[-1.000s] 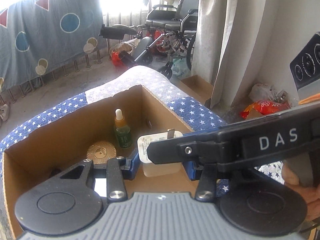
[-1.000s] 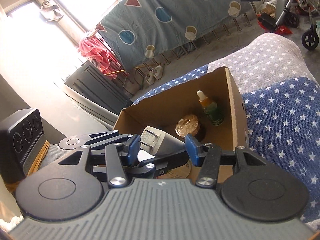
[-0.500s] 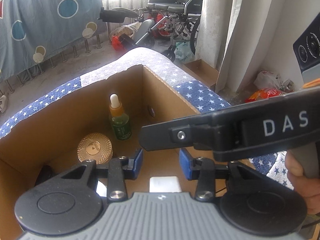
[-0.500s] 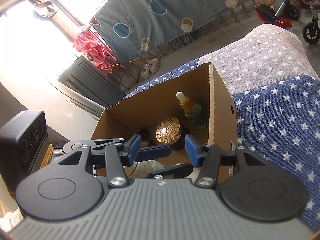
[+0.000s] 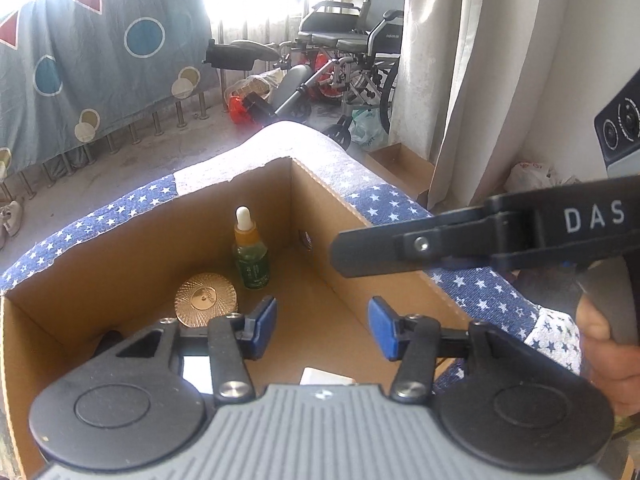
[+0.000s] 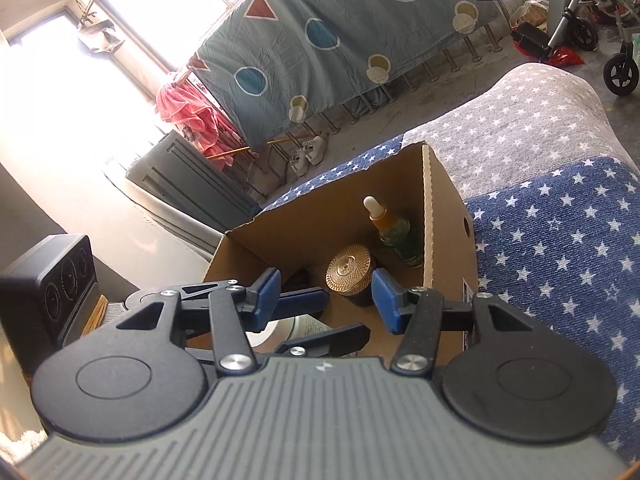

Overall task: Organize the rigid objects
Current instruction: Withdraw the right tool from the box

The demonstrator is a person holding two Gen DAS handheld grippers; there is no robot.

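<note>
— Star-printed blue cloth (image 5: 404, 204) carries an open cardboard box (image 5: 120, 248). Left wrist view?
— Left gripper (image 5: 322, 326), blue pads opening, nothing between them. At the box's far corner stands a green dropper bottle (image 5: 251, 254); beside it sits a ribbed gold lid (image 5: 206, 299). A white thing (image 5: 326, 376) lies at the near edge (mostly hidden).
— Right wrist view?
— Right gripper (image 6: 326, 296) apart, empty, over the box's near edge; bottle (image 6: 394, 232) against the right wall.

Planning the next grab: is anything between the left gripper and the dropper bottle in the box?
Nothing visible. The left gripper, jaws opening and empty, faces the dropper bottle across bare box floor; the gold-lidded jar sits left of that line.
</note>
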